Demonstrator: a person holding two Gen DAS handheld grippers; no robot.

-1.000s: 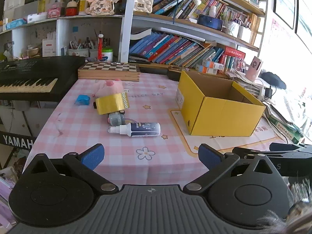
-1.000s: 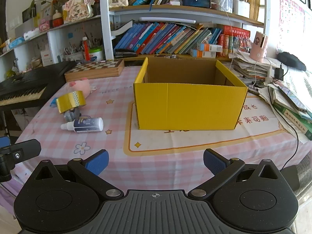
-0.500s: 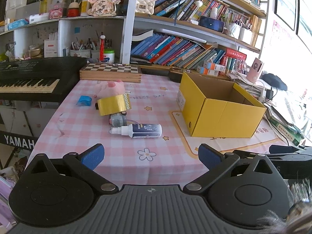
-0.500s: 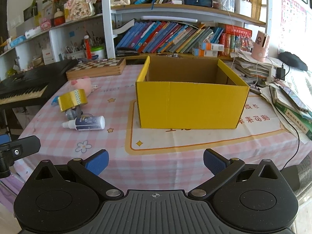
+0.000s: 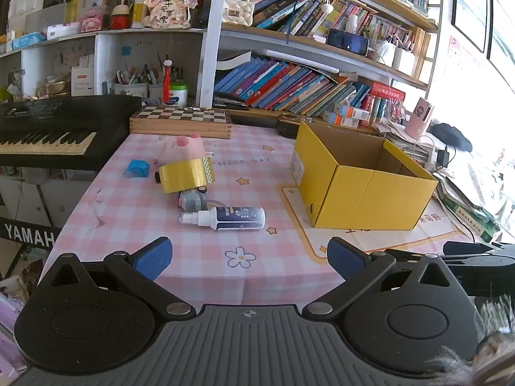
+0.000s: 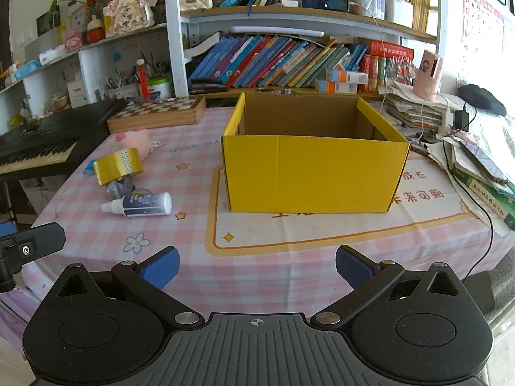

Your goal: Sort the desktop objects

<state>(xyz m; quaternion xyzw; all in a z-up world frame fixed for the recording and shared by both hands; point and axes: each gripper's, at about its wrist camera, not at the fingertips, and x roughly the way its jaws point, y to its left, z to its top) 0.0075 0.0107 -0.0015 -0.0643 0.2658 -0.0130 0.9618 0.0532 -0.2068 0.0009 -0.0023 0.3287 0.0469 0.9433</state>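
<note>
Both the left hand-held gripper [image 5: 248, 259] and the right hand-held gripper [image 6: 257, 266] hover spread and empty at the lower frame edge over a pink checked bench [image 5: 135, 212], with a spray bottle [image 5: 231, 218], gold tape roll [image 5: 185, 177] and pink plush toy [image 5: 183, 146] clustered centre-left and an open yellow box [image 6: 313, 170] centre-right.

Blk hand-held gripper [image 5: 248, 257] — blue pads [image 5: 153, 257]

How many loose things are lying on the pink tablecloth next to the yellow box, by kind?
Spray bottle: 1
Gold tape roll: 1
Pink pig toy: 1
Blue lump: 1
Small grey thing, too hidden to name: 1
Total: 5
</note>
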